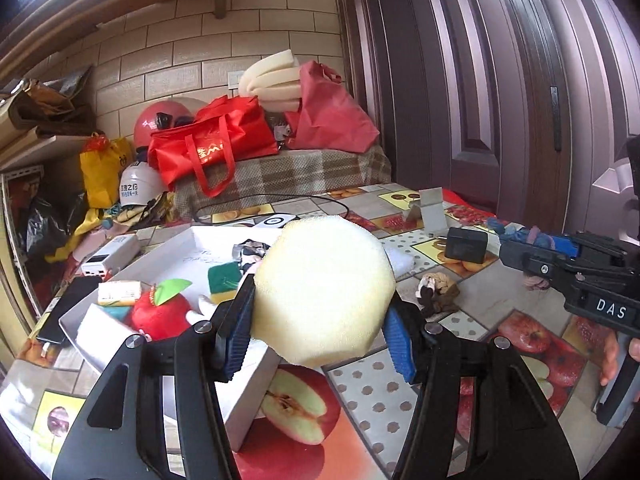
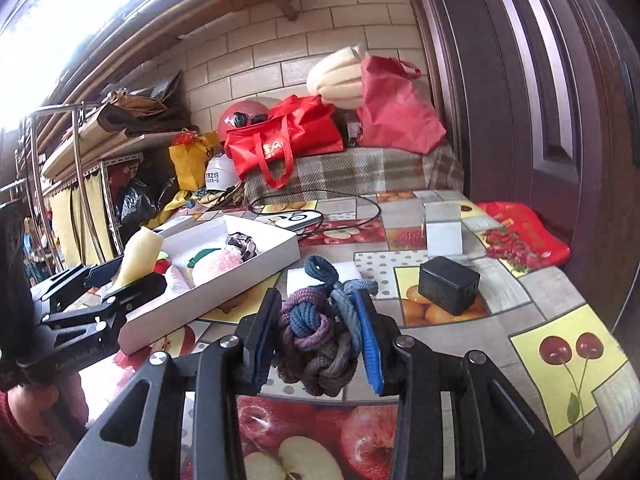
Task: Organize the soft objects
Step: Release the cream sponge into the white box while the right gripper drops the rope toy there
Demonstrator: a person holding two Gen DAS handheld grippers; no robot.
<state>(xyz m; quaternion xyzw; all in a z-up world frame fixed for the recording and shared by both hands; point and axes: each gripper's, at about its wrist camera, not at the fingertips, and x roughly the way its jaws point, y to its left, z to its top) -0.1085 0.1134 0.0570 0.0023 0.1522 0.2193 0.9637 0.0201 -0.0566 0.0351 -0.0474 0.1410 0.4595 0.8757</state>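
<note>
The left gripper [image 1: 320, 336] is showing a black frame of flat, angular arms with triangular cut-outs, joined by round silver screws. Its fingers [image 1: 236, 330] are carrying ribbed blue pads. The right gripper [image 2: 318, 344] is wearing the same build: black linkage arms, silver screw heads, blue ridged pads on black fingers [image 2: 260, 344]. Seen from the left wrist camera, the right gripper's body is bearing white letters "DAS" and a grey handle below it.

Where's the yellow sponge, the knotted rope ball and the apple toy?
yellow sponge [image 1: 324, 292], left wrist view, middle of its front face.
knotted rope ball [image 2: 316, 340], right wrist view, central knot.
apple toy [image 1: 160, 318], left wrist view, red body.
</note>
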